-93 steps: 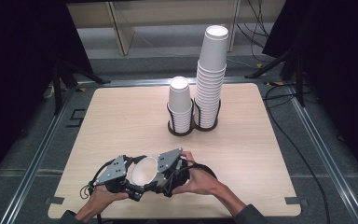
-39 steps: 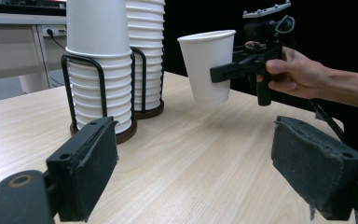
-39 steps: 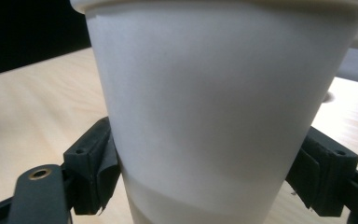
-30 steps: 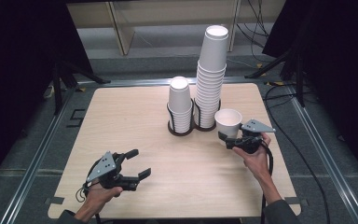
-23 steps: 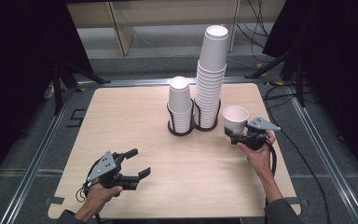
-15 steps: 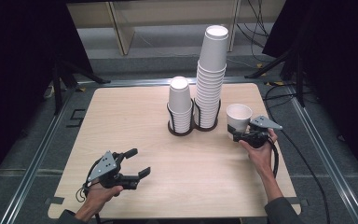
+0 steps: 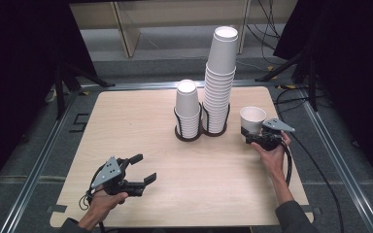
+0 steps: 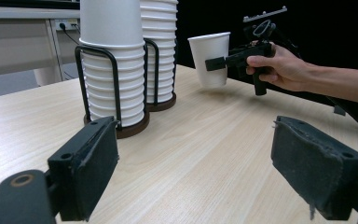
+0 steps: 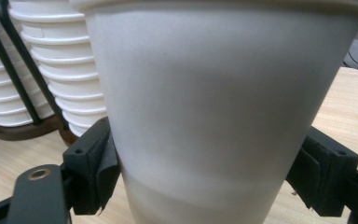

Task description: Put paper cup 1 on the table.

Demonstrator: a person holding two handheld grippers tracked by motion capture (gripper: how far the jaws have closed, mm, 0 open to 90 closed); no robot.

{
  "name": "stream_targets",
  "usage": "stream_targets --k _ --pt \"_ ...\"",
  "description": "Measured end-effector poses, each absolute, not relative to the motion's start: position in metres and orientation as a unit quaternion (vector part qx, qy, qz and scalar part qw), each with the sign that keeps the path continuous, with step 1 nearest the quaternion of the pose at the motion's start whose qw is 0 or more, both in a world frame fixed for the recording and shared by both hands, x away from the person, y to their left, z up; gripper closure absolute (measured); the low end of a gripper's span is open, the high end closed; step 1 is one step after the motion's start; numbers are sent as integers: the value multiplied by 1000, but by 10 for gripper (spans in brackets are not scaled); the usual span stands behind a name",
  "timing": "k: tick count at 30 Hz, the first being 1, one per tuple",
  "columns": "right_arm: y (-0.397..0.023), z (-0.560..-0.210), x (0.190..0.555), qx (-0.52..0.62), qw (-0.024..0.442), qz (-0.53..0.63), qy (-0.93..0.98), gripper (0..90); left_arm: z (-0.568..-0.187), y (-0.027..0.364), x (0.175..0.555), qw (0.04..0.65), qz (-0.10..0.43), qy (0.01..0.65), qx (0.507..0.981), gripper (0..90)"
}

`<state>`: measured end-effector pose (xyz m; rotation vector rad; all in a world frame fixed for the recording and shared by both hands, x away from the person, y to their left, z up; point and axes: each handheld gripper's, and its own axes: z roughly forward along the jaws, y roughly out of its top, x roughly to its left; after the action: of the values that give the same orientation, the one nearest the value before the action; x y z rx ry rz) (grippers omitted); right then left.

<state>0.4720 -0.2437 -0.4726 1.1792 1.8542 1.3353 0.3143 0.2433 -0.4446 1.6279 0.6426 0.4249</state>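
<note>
My right gripper (image 7: 249,133) is shut on a white paper cup (image 7: 252,119), upright, to the right of the cup stacks. In the right gripper view the cup (image 9: 214,116) sits between both black pads (image 9: 93,168). In the left gripper view the same cup (image 8: 209,58) hangs close over the table; I cannot tell whether it touches. My left gripper (image 7: 143,170) rests low near the table's front left, its jaws wide apart with nothing between them (image 8: 196,140).
Two black wire holders stand mid-table: a short cup stack (image 7: 187,109) and, to its right, a tall cup stack (image 7: 220,77). The wooden table (image 7: 126,126) has rounded corners and a metal frame around it. Cables trail off at the right.
Three seconds ago both grippers met at the front around the cup. Over the last second the right gripper carried the cup a little to the right. The left gripper stayed put.
</note>
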Motion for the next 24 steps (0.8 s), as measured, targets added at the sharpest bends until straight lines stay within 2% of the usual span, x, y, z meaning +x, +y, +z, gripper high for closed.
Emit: stream_targets --k 18,24 --pt "-248 -483 475 440 283 466 713 187 -444 243 314 625 184 277 706 144" --pt "-251 -483 474 452 265 470 710 153 -444 244 314 626 184 277 706 144"
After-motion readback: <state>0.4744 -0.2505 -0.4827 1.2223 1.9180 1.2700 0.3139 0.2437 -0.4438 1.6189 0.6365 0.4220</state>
